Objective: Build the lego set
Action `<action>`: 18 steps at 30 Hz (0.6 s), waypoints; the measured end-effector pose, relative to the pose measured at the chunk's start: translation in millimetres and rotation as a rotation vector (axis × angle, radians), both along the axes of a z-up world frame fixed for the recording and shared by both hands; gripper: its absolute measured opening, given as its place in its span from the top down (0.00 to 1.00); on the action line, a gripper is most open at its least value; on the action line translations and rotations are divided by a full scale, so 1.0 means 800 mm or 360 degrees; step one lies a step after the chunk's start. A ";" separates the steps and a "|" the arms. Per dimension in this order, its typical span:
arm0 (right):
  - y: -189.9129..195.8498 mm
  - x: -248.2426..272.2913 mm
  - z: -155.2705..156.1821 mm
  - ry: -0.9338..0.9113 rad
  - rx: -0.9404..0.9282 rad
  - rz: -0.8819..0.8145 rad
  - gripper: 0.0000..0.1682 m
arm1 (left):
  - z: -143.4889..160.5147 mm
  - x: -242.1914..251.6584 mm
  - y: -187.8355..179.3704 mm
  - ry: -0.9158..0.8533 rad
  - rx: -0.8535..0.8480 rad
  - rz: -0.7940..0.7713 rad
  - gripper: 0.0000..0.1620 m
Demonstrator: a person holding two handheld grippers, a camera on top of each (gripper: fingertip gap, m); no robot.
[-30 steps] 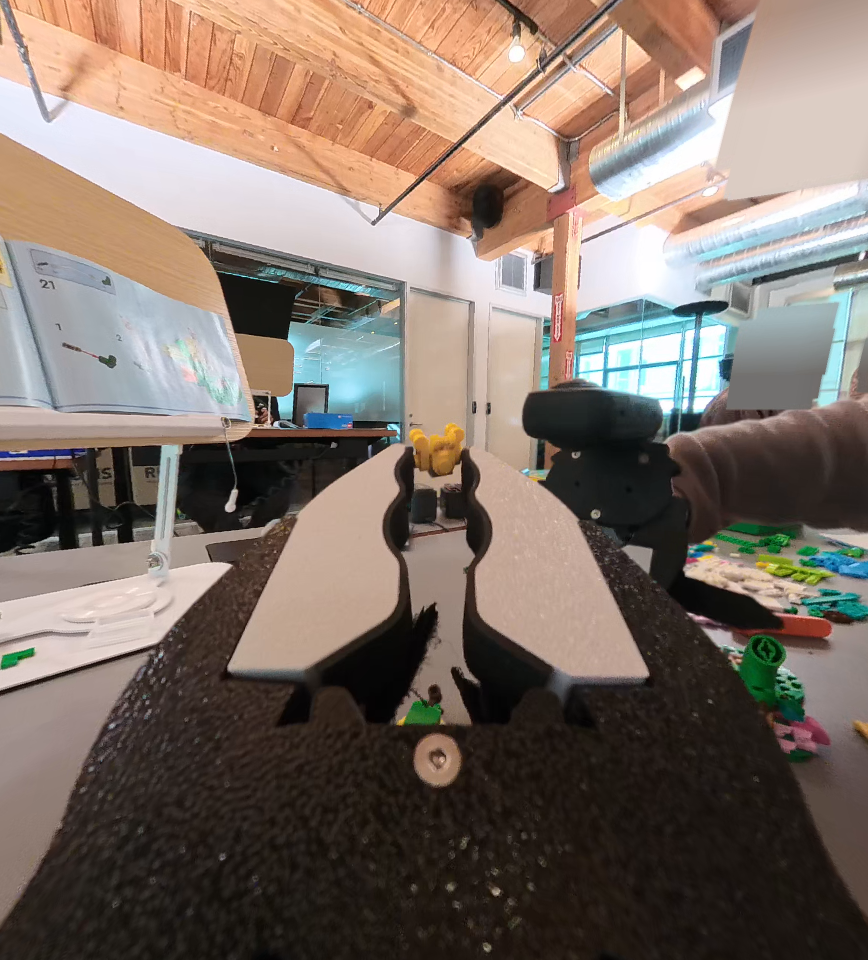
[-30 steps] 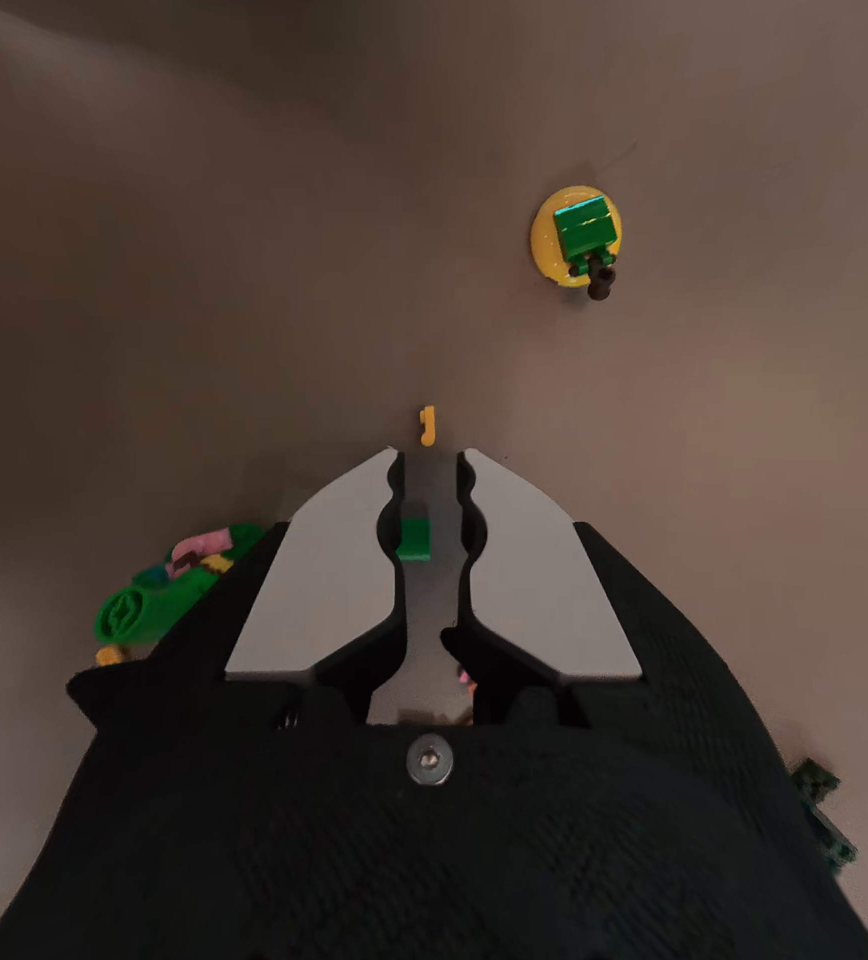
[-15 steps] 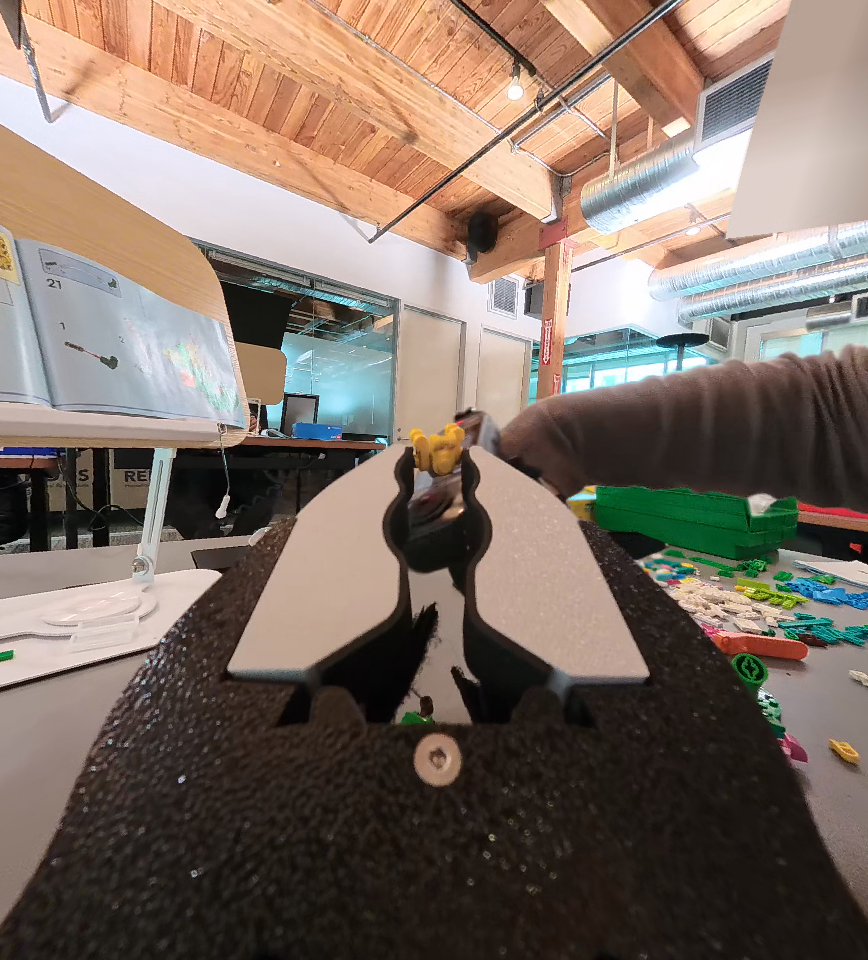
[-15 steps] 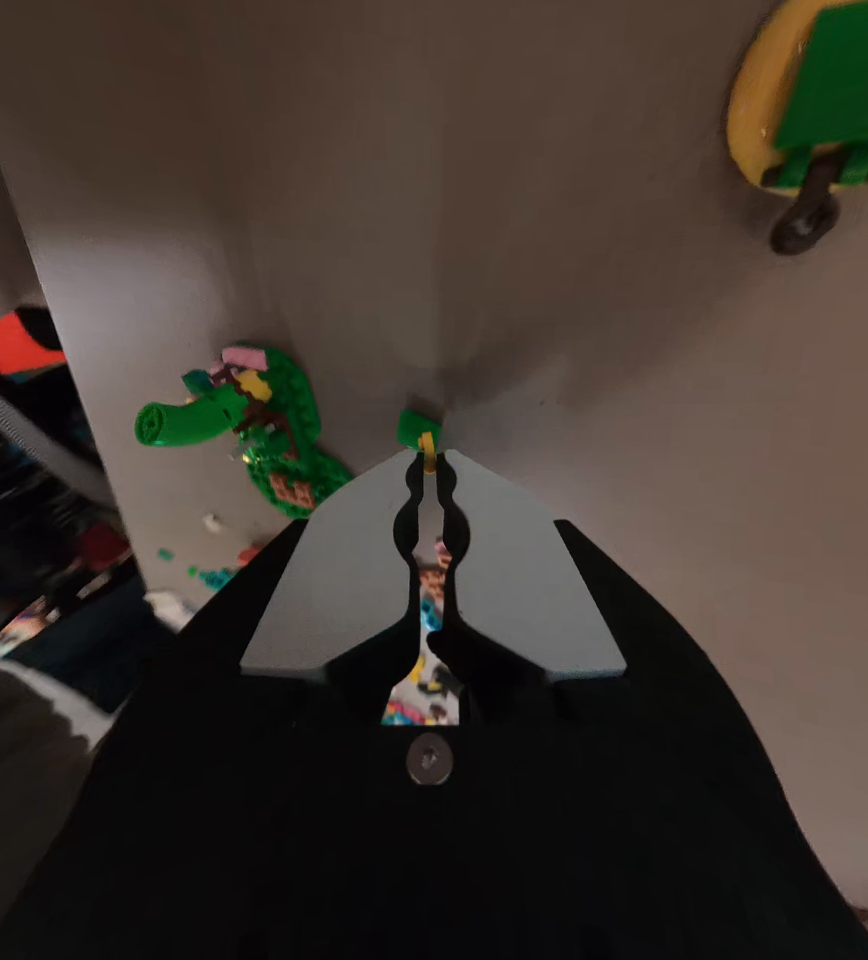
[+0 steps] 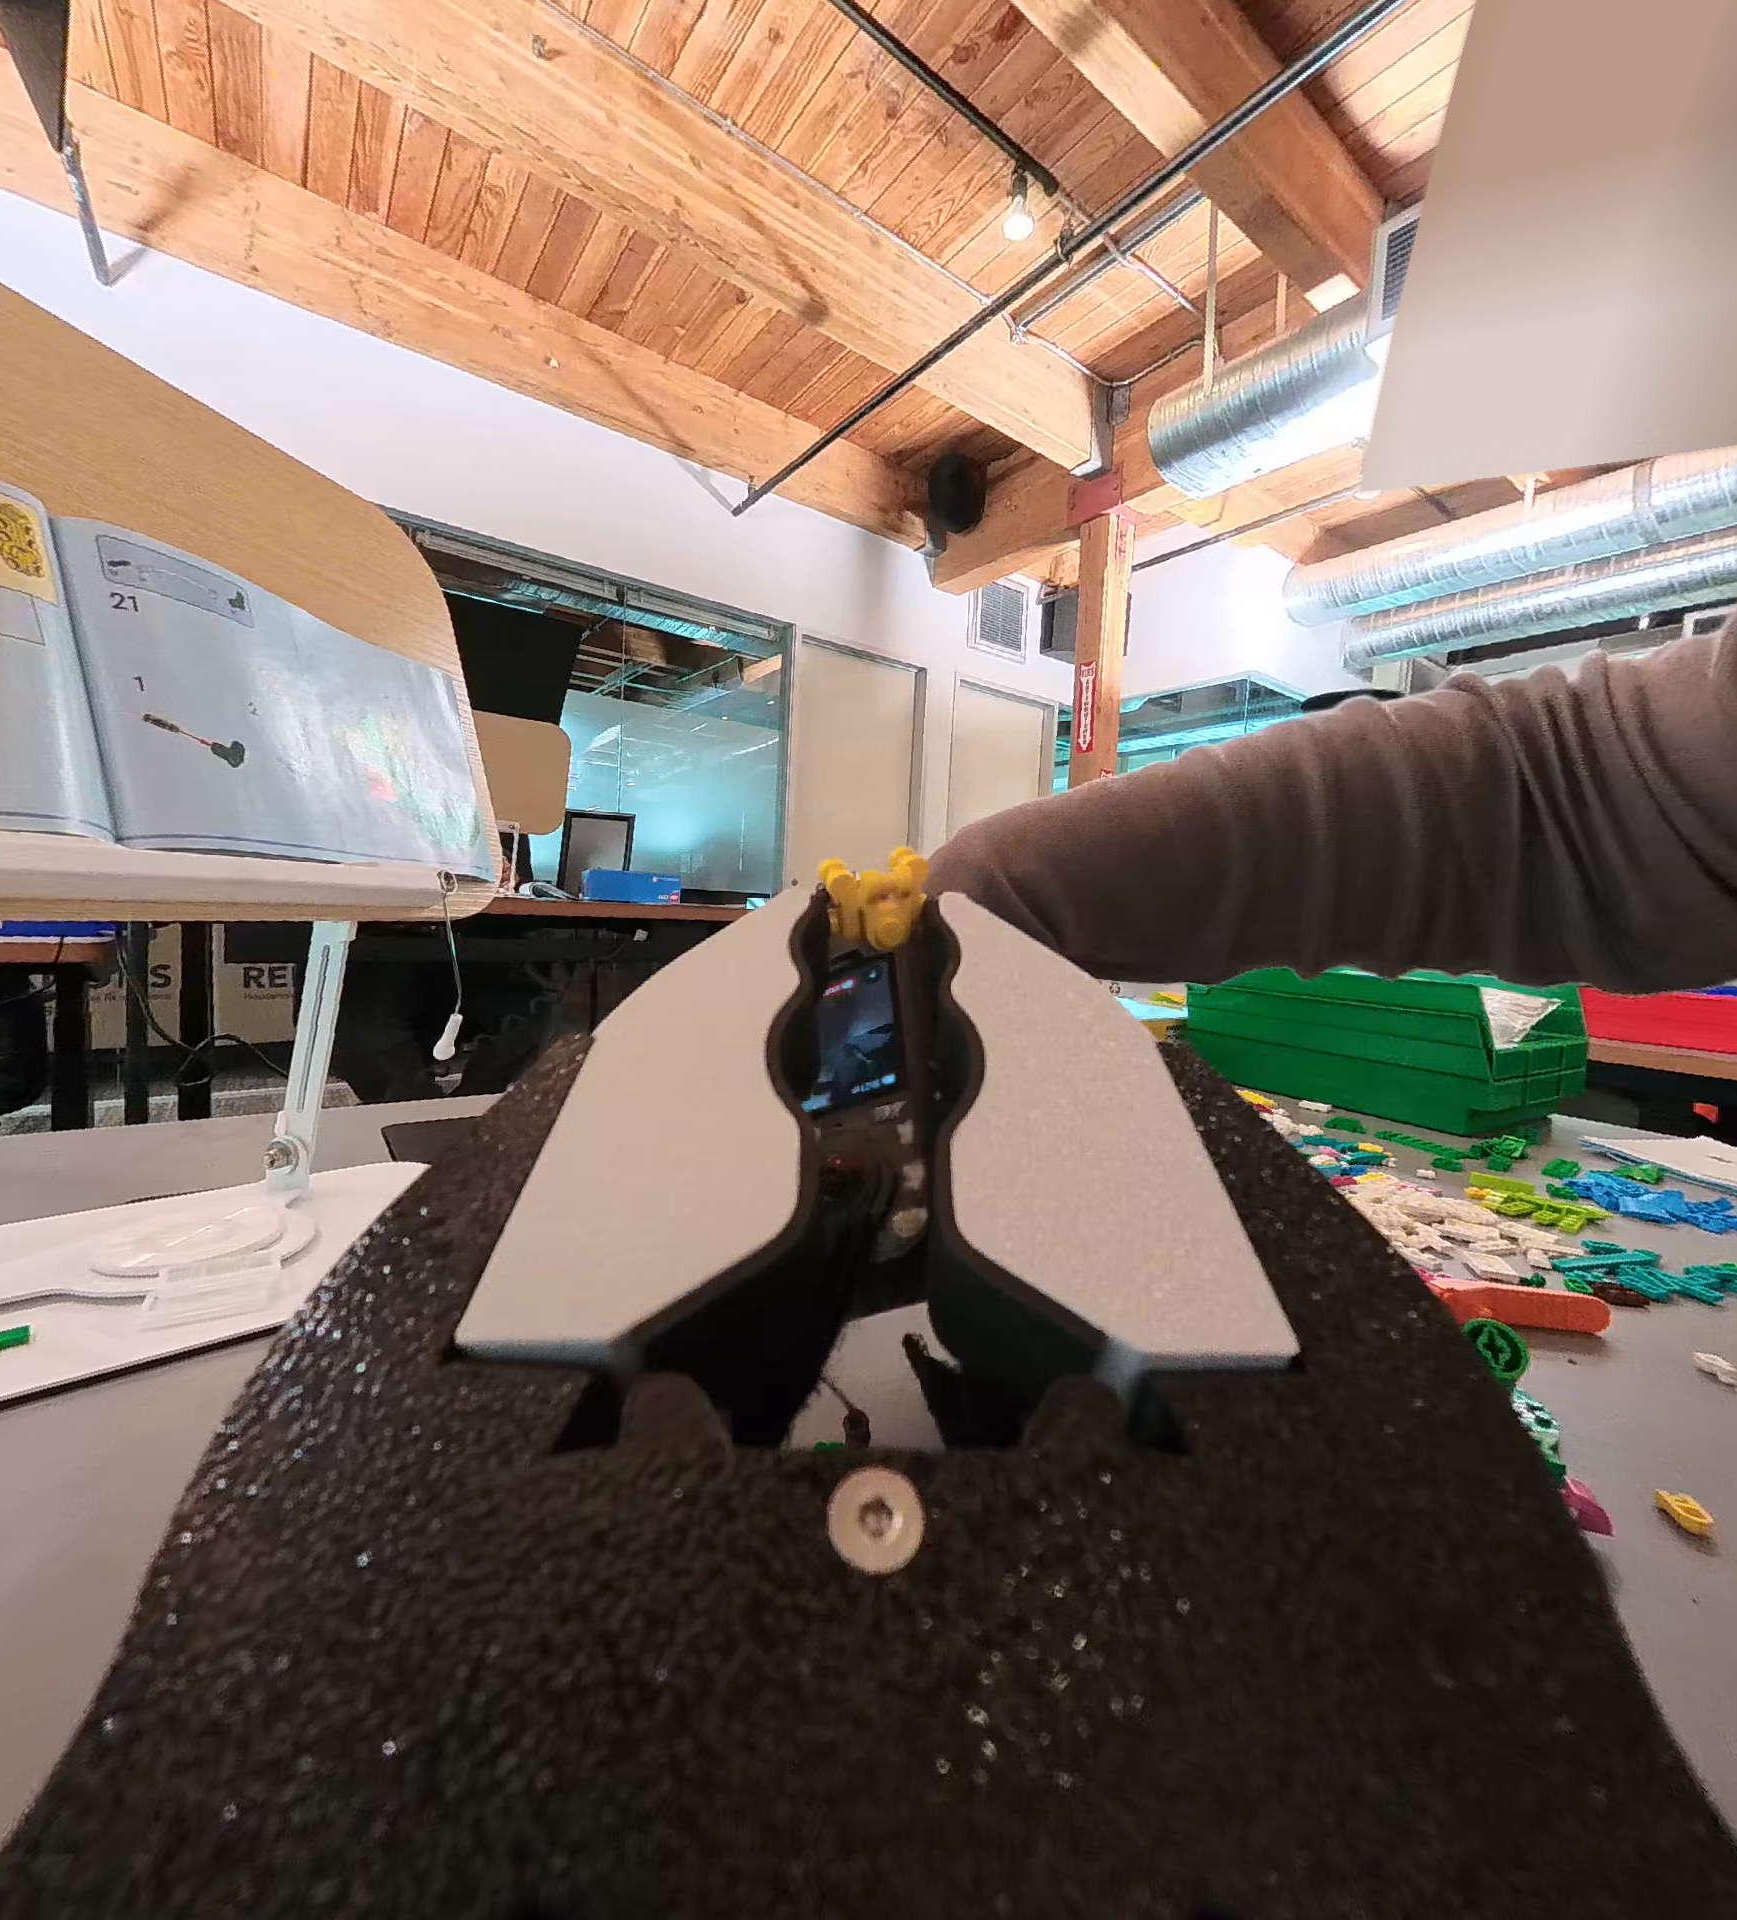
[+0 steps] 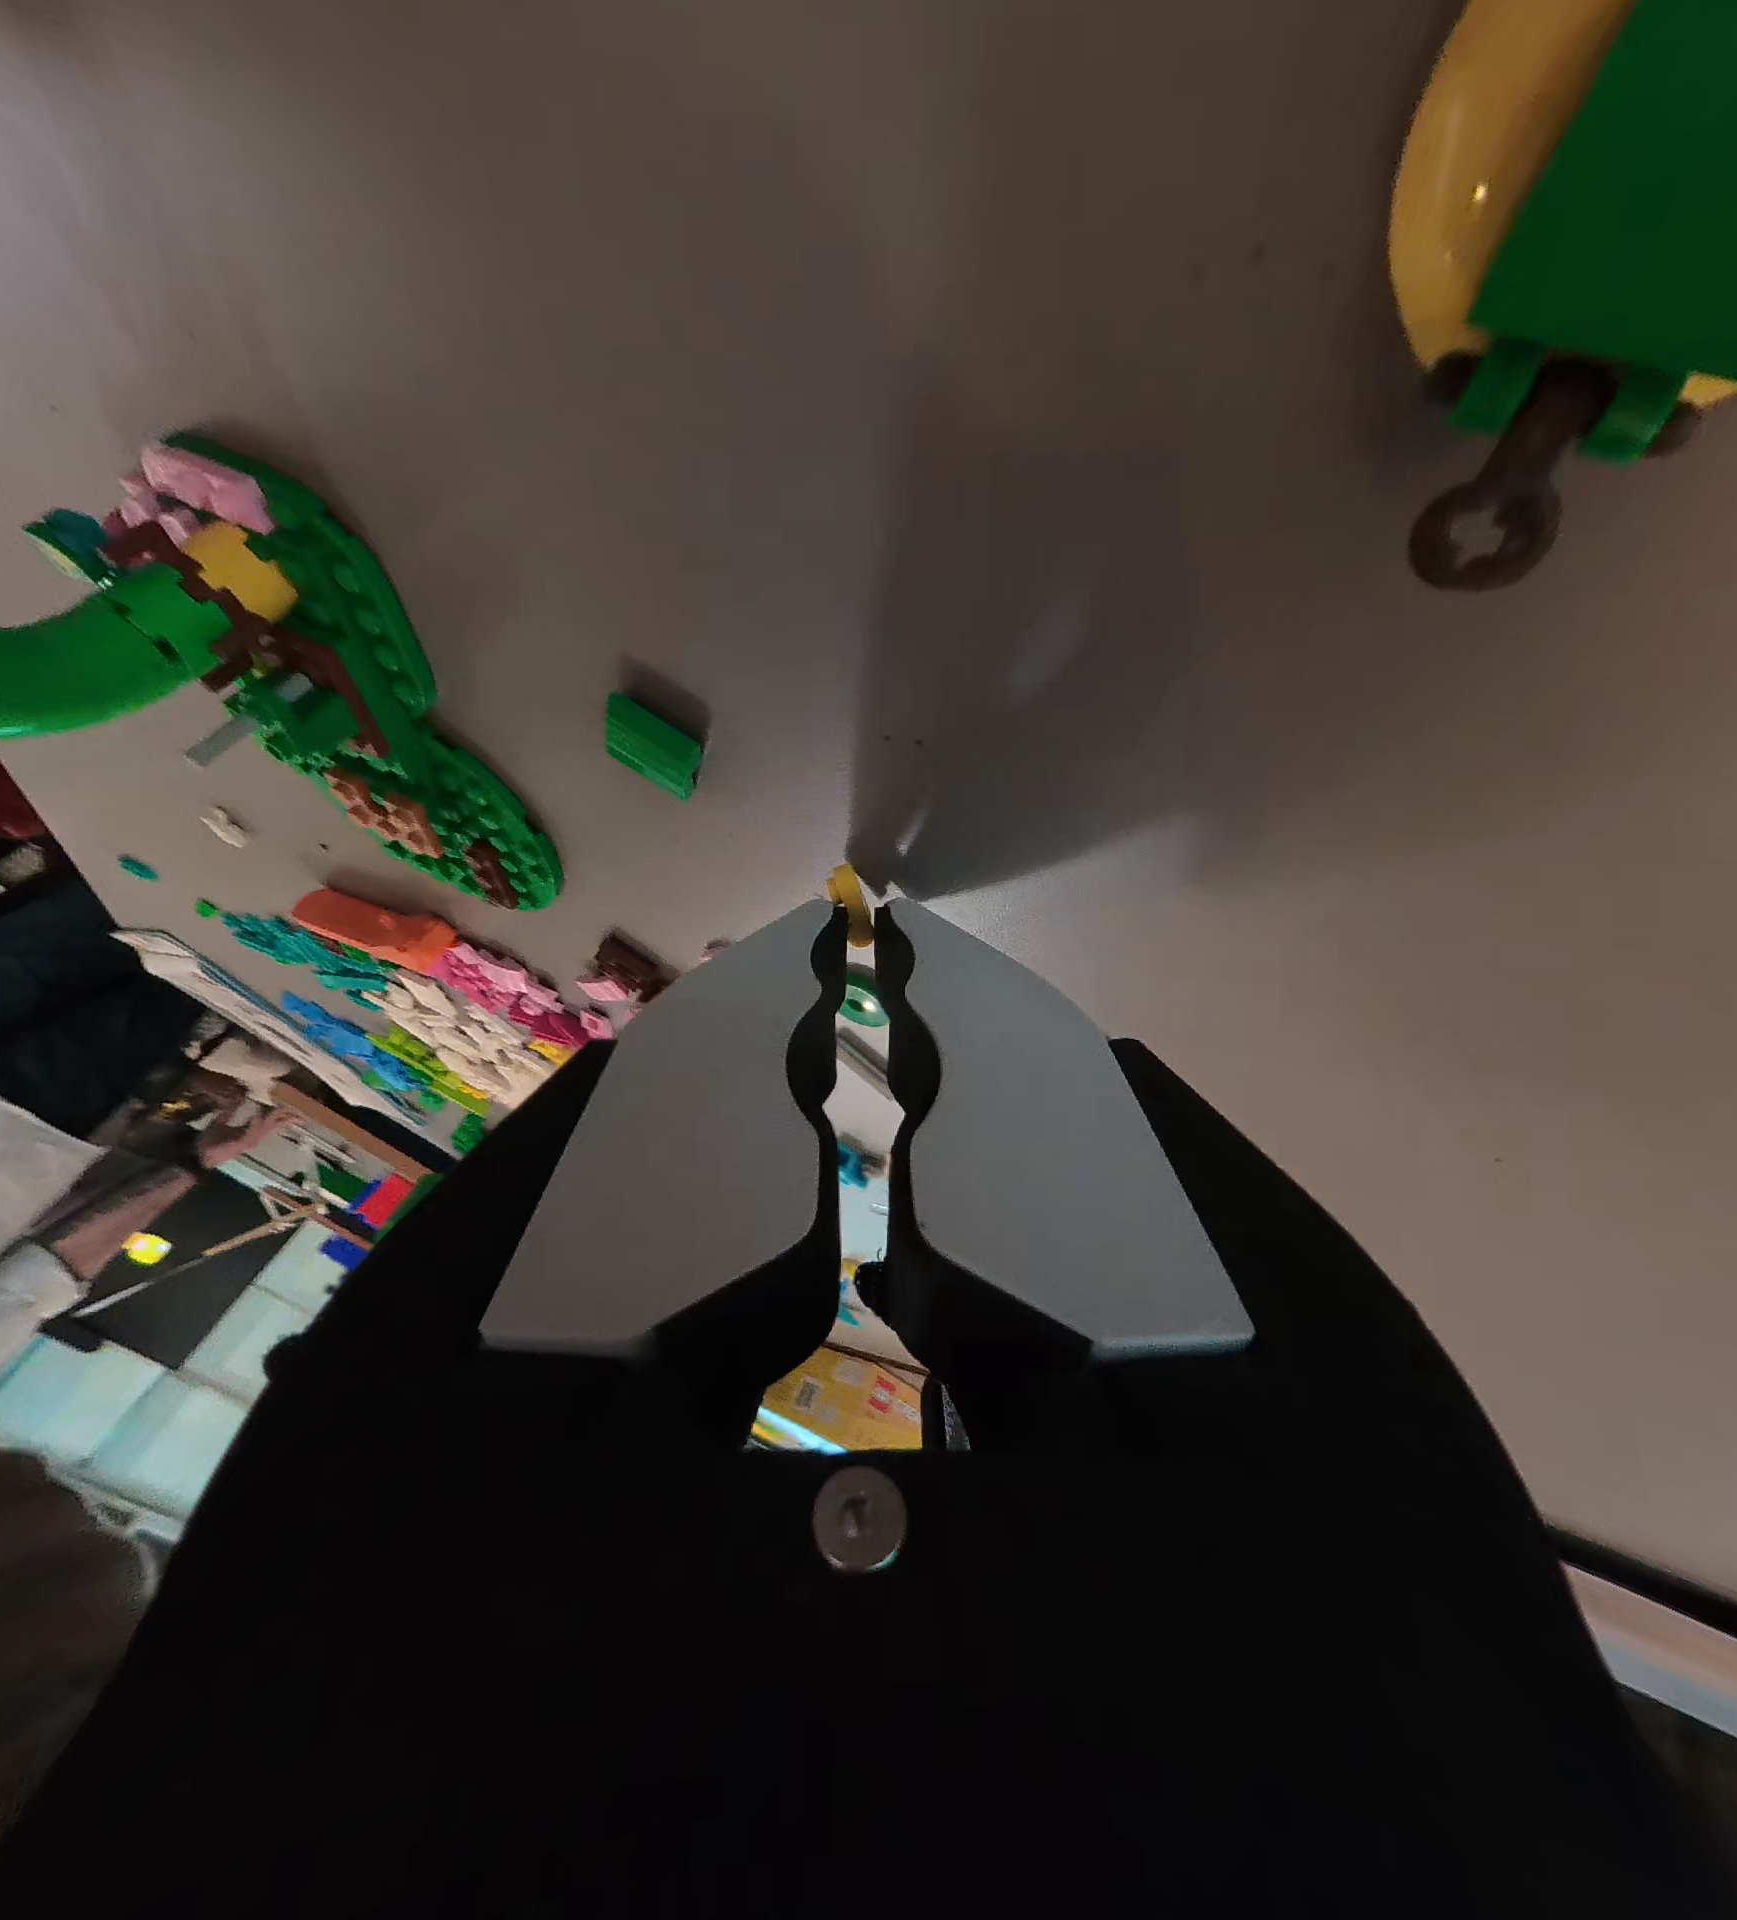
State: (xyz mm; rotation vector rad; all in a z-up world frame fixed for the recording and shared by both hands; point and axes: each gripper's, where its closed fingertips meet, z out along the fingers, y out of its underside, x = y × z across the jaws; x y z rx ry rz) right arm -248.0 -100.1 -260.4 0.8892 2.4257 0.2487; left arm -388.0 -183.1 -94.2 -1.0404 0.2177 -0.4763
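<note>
The right gripper (image 6: 862, 912) was clenched on a tiny, light, rigid yellow piece (image 6: 846, 891) by its stem just above the table, the left gripper (image 5: 874, 914) likewise pinching a knobbly yellow cluster (image 5: 872, 902) aloft, both liable to slip

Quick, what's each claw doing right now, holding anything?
Left claw: closed on a yellow lego cluster at its tips.
Right claw: closed on a small yellow piece.
</note>
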 end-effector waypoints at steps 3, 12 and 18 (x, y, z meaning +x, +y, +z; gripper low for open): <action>0.005 -0.004 -0.001 0.0026 0.0034 0.0091 0.98 | 0.001 -0.001 -0.001 -0.0013 0.0005 -0.0010 0.90; 0.011 -0.017 -0.002 0.0129 0.0140 0.0188 0.96 | 0.002 0.000 -0.003 -0.0031 0.0013 -0.0037 0.89; 0.015 -0.025 -0.003 0.0298 0.0189 0.0228 0.93 | 0.002 0.007 -0.004 -0.0057 0.0005 -0.0134 0.89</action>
